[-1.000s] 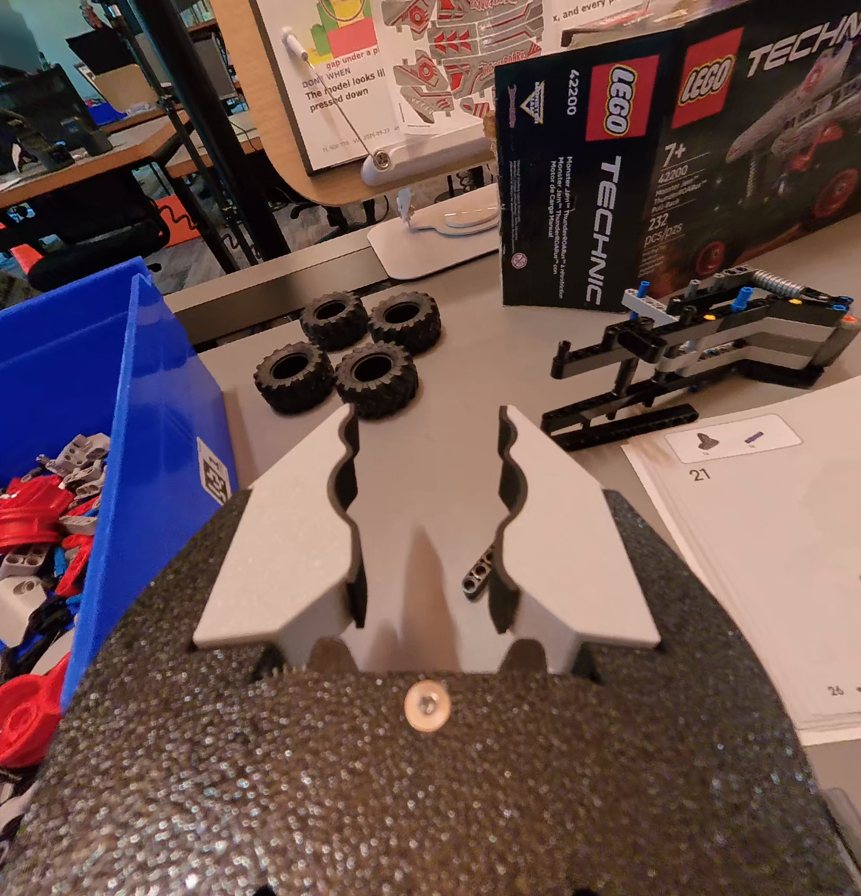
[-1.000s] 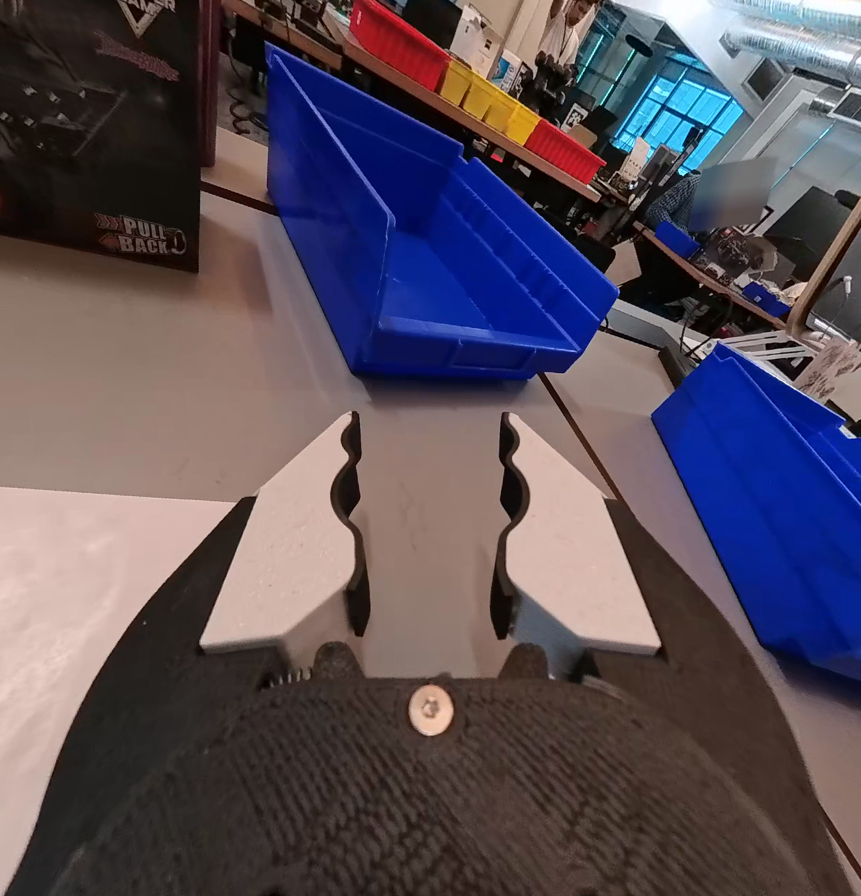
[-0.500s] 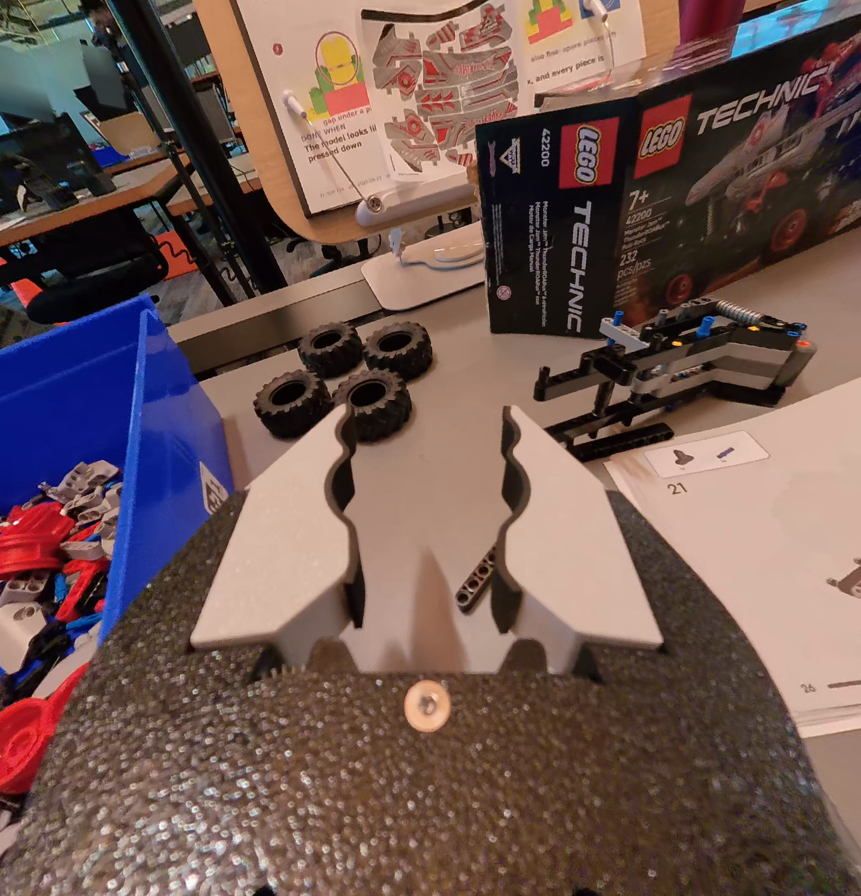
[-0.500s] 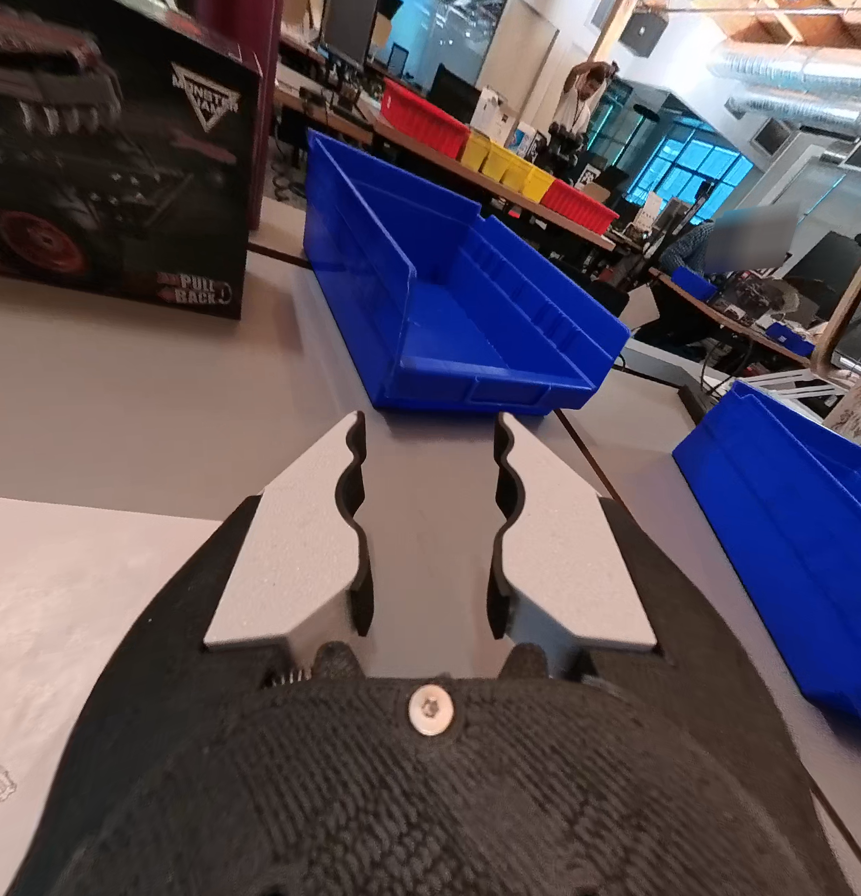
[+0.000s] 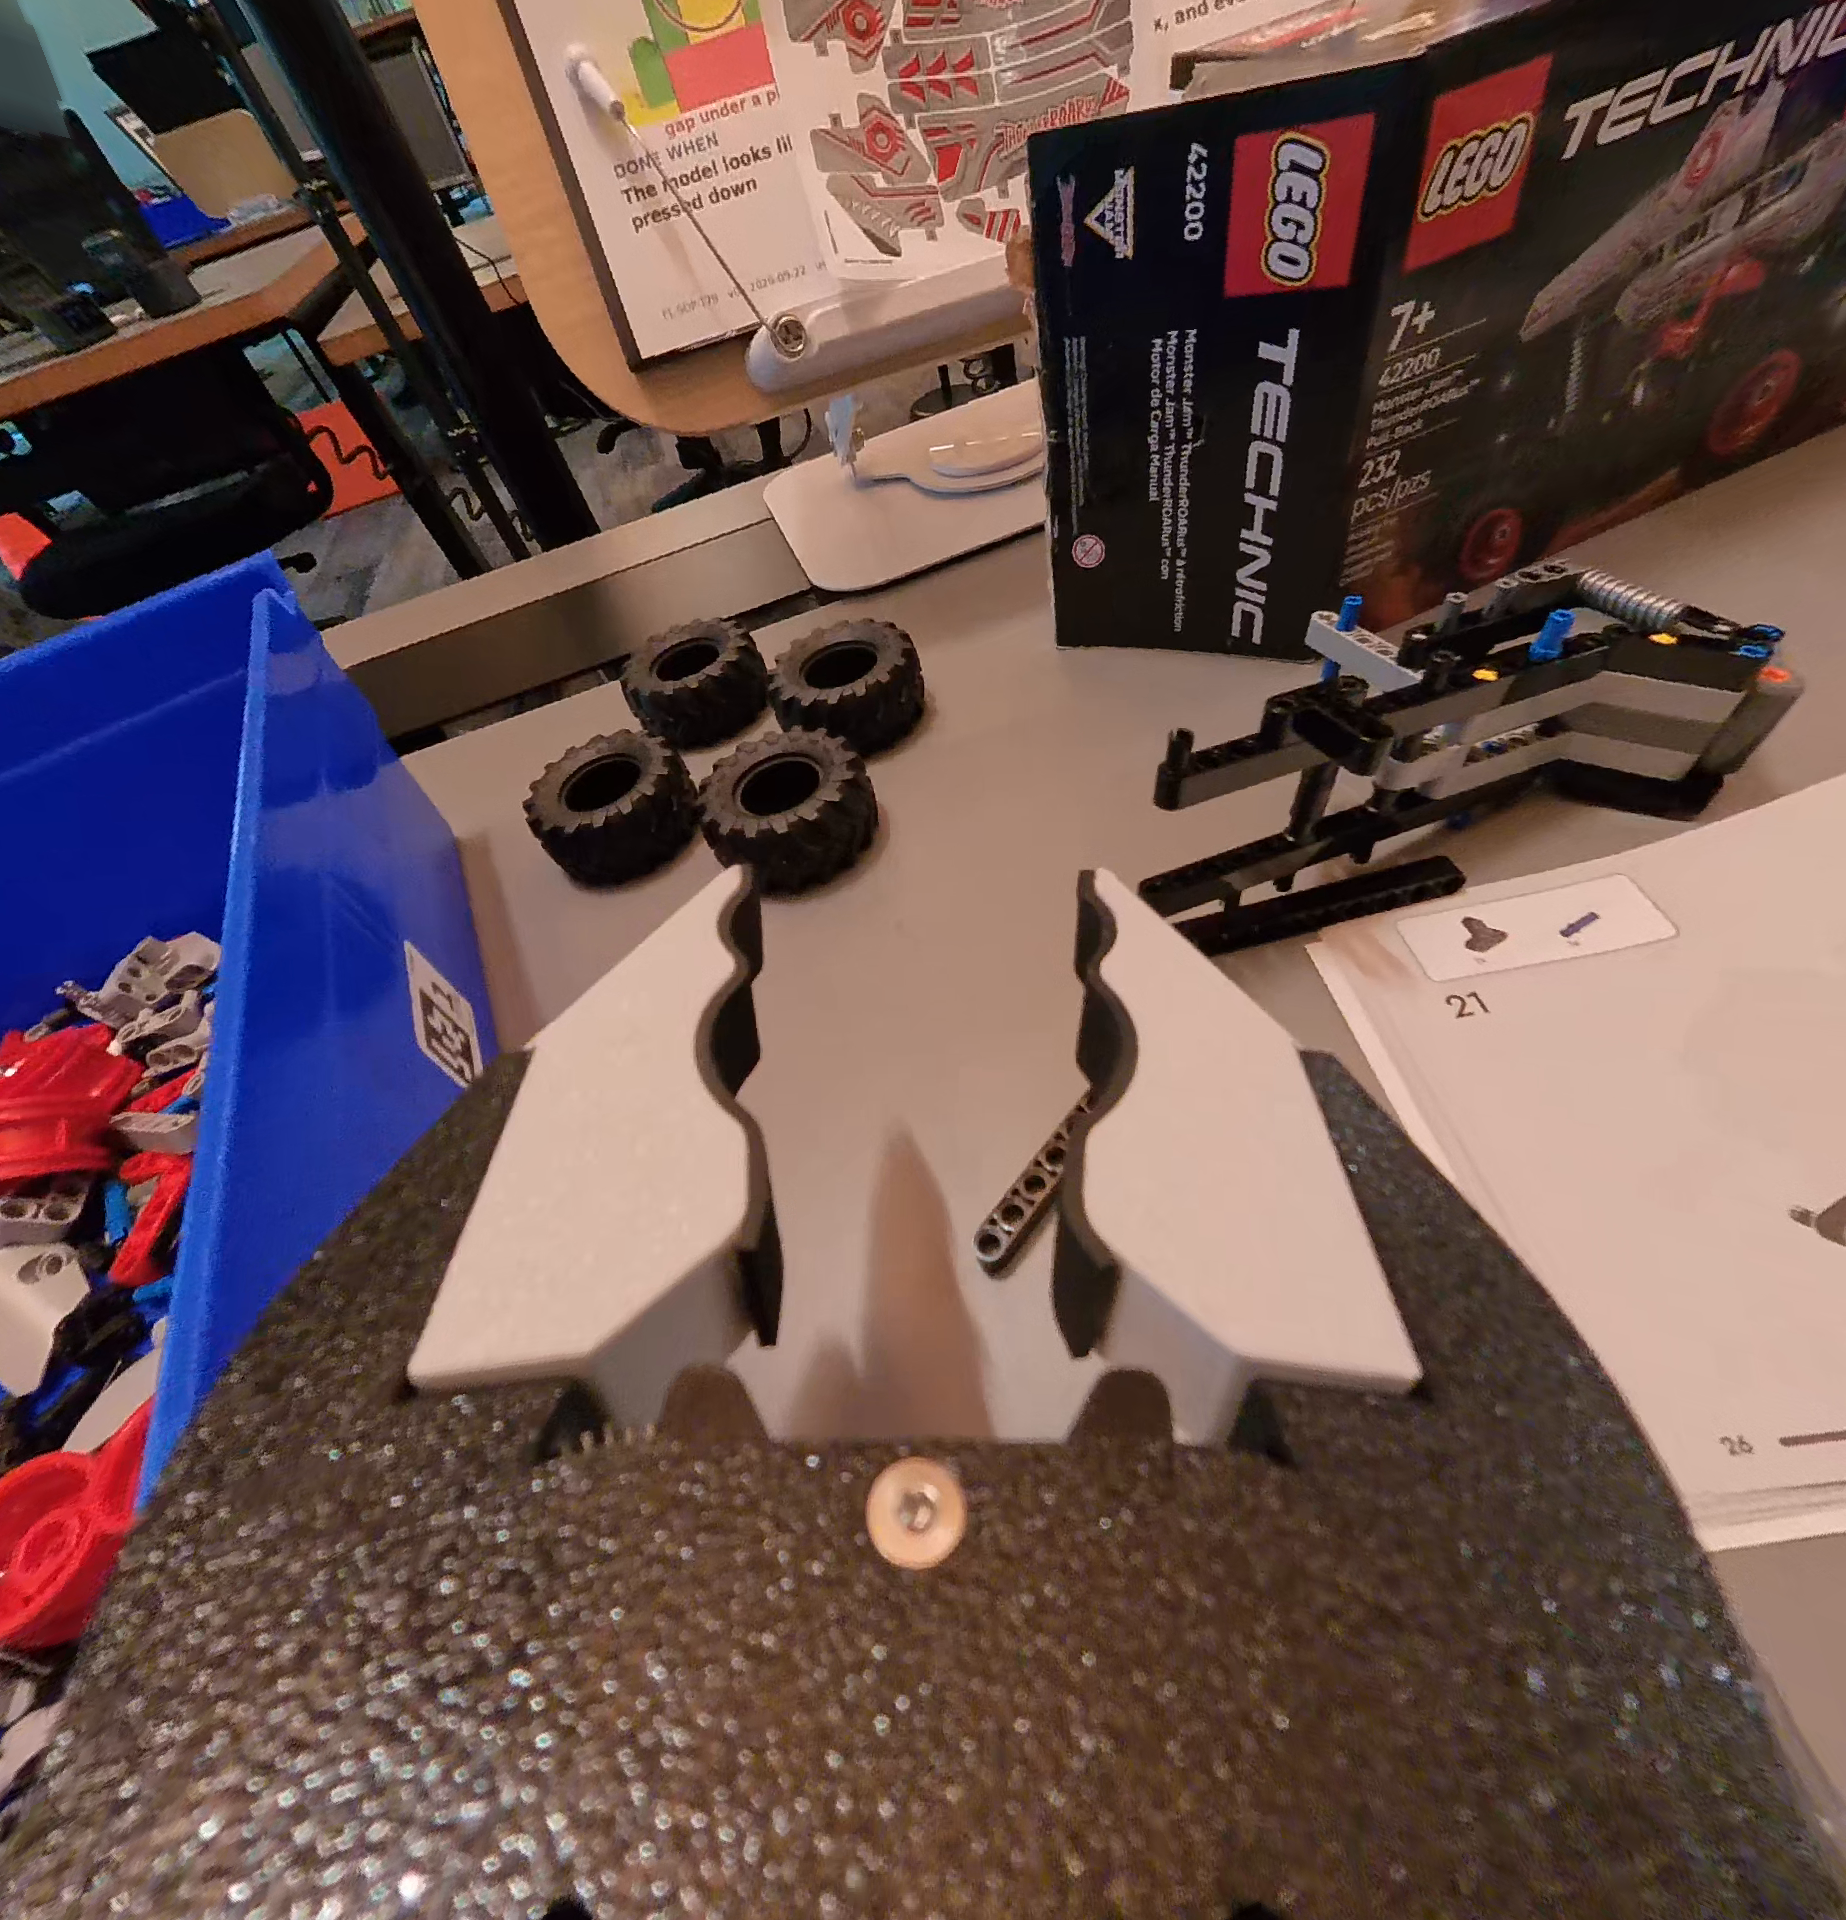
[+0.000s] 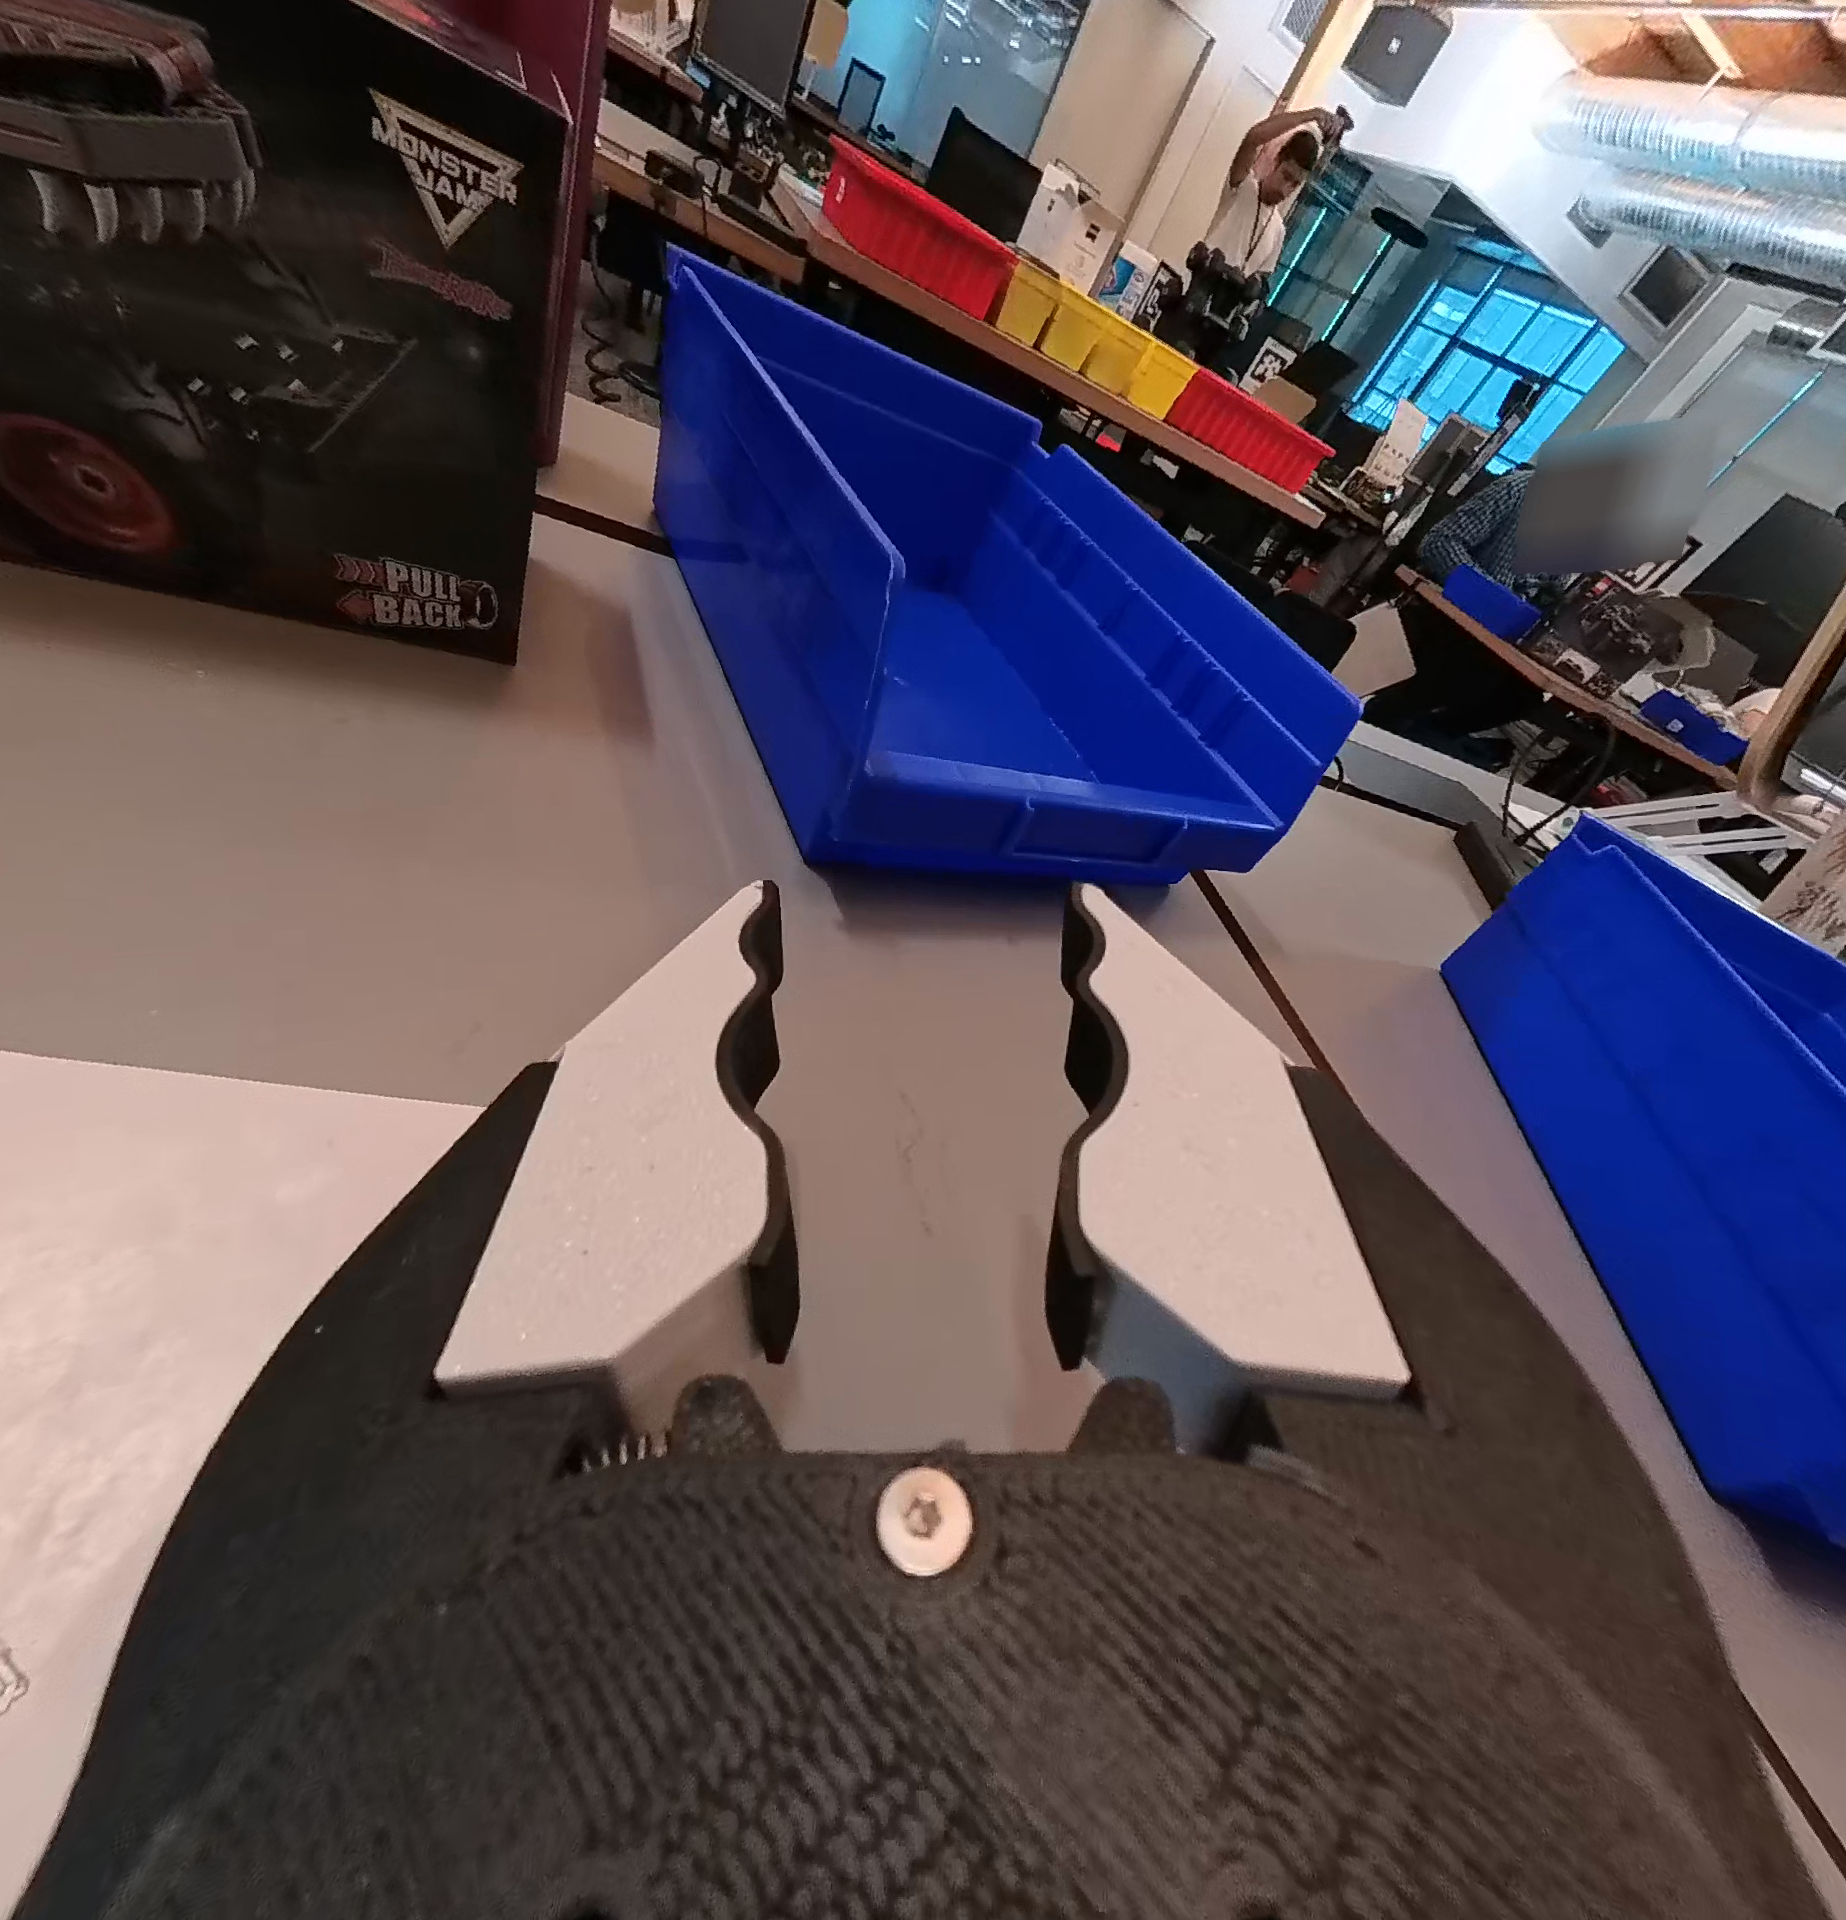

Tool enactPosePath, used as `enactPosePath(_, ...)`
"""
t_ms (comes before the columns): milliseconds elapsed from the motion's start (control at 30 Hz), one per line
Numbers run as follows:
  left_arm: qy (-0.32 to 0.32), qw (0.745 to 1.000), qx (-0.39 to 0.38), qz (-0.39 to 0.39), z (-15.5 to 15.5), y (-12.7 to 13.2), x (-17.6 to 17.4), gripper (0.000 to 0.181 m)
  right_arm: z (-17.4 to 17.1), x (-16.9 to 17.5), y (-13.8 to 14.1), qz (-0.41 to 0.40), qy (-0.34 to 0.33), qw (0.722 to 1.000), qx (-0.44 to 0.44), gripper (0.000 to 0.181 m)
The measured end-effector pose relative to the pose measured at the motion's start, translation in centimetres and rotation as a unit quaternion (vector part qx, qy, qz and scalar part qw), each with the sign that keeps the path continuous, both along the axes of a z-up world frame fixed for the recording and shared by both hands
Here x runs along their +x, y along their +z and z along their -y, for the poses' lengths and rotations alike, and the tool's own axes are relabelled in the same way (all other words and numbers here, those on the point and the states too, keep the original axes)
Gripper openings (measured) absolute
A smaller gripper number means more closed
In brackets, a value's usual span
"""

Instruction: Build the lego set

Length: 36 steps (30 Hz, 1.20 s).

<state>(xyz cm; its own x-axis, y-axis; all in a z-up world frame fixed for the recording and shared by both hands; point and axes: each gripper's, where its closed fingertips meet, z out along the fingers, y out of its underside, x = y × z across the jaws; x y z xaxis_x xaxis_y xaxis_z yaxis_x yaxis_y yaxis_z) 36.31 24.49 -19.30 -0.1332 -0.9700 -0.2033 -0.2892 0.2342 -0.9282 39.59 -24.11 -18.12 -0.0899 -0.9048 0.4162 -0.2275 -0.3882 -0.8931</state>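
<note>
In the left wrist view my left gripper [image 5: 911,883] is open and empty above the grey table. A small dark grey beam [image 5: 1033,1184] with holes lies on the table between its fingers, close to the right finger. The part-built black and grey chassis [image 5: 1459,727] stands at the far right, next to the open instruction booklet [image 5: 1625,1143]. Several black tyres [image 5: 732,769] sit just beyond the fingertips. In the right wrist view my right gripper [image 6: 919,899] is open and empty over bare table.
A blue bin [image 5: 306,935] of loose red, grey and black parts stands at the left. The set's box [image 5: 1418,343] stands behind the chassis and shows in the right wrist view [image 6: 223,312]. An empty blue bin [image 6: 960,665] lies ahead of the right gripper, another [image 6: 1677,1143] to its right. A white page [image 6: 171,1299] lies at the left. Across from one pair of fingers to the other is roughly 50 cm.
The left gripper has shifted, so the small beam now shows more fully between its fingers. The right wrist view has tilted up, showing more of the box and room. Both stay open.
</note>
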Motion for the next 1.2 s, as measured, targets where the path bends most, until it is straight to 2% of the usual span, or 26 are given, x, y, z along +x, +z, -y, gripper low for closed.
enactPosePath(667, -0.022, 1.000, 0.000, -0.012, 0.8, -0.7, 0.1, 0.059, -0.5, 0.0, 0.3, 0.010, 0.014, 1.000, -0.007, 0.051)
enactPosePath(1200, -0.052, 0.999, 0.005, 0.015, 2.3, 0.7, -0.5, 0.057, -1.2, 0.0, 1.6, 0.057, 0.037, 0.998, -0.012, 0.050)
